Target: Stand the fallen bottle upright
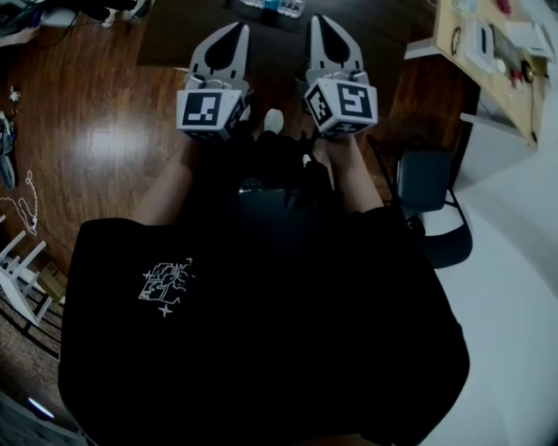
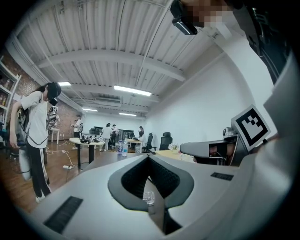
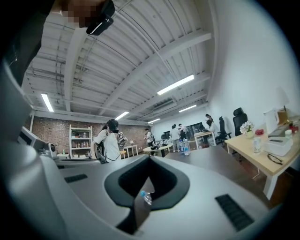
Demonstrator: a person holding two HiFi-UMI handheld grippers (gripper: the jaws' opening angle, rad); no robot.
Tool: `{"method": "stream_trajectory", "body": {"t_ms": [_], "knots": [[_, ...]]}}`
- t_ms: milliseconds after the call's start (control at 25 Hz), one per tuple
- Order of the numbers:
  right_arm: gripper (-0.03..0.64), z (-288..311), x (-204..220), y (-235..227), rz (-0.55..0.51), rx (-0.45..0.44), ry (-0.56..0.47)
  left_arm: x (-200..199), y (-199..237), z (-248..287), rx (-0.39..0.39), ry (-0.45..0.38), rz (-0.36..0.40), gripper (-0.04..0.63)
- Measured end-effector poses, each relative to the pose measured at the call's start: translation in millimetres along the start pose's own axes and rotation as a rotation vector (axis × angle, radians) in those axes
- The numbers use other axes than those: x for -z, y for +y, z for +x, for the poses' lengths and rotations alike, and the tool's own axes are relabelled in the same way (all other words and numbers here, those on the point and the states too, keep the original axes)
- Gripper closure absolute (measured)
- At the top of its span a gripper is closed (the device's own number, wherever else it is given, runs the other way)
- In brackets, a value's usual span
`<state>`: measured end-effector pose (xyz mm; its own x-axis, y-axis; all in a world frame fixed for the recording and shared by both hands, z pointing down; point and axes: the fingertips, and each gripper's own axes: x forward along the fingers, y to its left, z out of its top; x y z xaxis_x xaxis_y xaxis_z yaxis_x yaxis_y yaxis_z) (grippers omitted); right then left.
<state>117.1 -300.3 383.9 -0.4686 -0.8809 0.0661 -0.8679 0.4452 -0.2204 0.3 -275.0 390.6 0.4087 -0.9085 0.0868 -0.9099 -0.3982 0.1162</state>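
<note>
Both grippers are held out level in front of me, side by side. My left gripper [image 1: 241, 29] and right gripper [image 1: 316, 21] point toward a dark table [image 1: 174, 35], and each has its jaws shut on nothing. Through the hollow of the right gripper [image 3: 150, 157] I see a small clear bottle with a blue cap [image 3: 146, 197] lying tilted on the dark table top. The left gripper [image 2: 149, 157] frames the same clear bottle [image 2: 148, 197]. It lies well ahead of both grippers. Upright bottles [image 3: 183, 147] stand farther back on that table.
A light wooden desk [image 1: 488, 61] with papers and small items stands at the right, a dark office chair [image 1: 427, 183] beside it. Several people stand across the room; one wearing a headset [image 2: 37, 136] is nearest. Cables [image 1: 26, 205] lie on the wood floor at left.
</note>
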Motion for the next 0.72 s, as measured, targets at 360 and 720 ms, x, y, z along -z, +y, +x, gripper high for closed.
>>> {"method": "stream_trajectory", "body": {"t_ms": [360, 720], "knots": [[0.603, 65, 4, 6, -0.056, -0.091, 0.054, 9, 38, 29, -0.014, 0.027, -0.023, 0.597], [0.6, 134, 49, 19, -0.181, -0.189, 0.172, 21, 67, 64, 0.006, 0.054, -0.027, 0.595]]}}
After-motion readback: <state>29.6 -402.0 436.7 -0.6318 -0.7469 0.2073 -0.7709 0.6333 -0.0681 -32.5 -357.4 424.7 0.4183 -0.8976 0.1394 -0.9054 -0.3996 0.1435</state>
